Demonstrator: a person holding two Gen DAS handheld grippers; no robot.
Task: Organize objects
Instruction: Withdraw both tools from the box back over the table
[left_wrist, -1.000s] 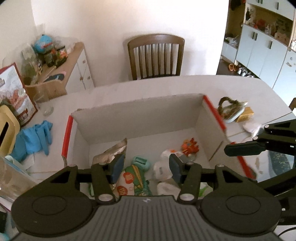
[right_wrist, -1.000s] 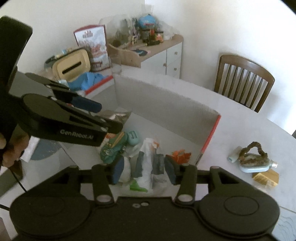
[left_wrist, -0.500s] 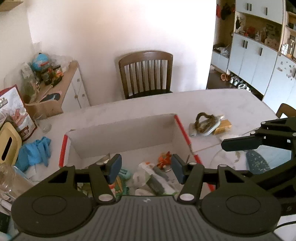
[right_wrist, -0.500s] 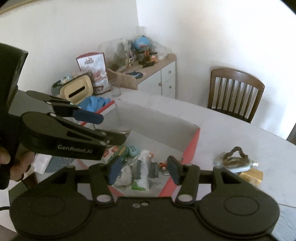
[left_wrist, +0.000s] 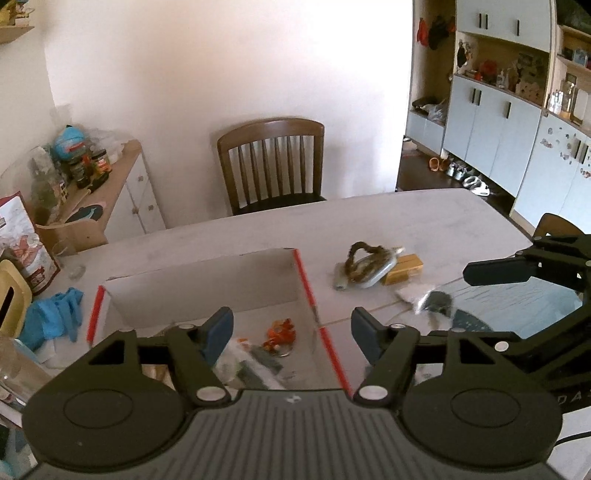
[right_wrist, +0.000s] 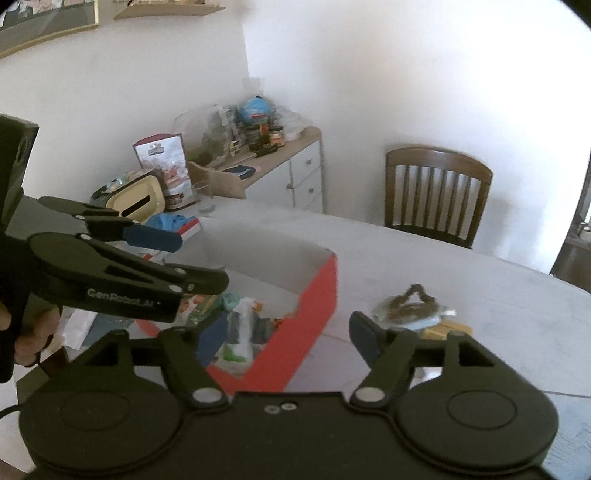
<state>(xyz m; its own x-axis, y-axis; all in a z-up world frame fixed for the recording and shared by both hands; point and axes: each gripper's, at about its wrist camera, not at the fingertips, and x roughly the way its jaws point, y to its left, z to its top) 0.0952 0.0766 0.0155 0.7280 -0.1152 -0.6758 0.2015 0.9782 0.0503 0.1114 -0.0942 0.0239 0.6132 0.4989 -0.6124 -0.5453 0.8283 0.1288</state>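
Note:
An open cardboard box (left_wrist: 207, 284) with red outer sides (right_wrist: 295, 332) stands on the table. It holds several small things: an orange trinket (left_wrist: 280, 332), white packets (right_wrist: 240, 332) and a green one. My left gripper (left_wrist: 291, 332) hangs above the box's near right corner. Its jaws are opening and nothing is between them. My right gripper (right_wrist: 286, 338) hovers over the box's red side. Its jaws are also opening and empty. The left gripper (right_wrist: 184, 260) shows in the right wrist view, the right gripper (left_wrist: 495, 271) in the left wrist view. To the right of the box lie a rope-wrapped flask (left_wrist: 364, 264) and a small yellow box (left_wrist: 402, 266).
A blue glove (left_wrist: 51, 317) and a printed bag (left_wrist: 26, 240) lie left of the box. A wooden chair (left_wrist: 273, 162) stands at the table's far side, beside a cluttered sideboard (left_wrist: 110, 177). A crumpled wrapper (left_wrist: 424, 299) lies near the right gripper.
Both grippers have drawn back and up from inside the box, and their jaws have widened. The packets that were between the pads now lie in the box.

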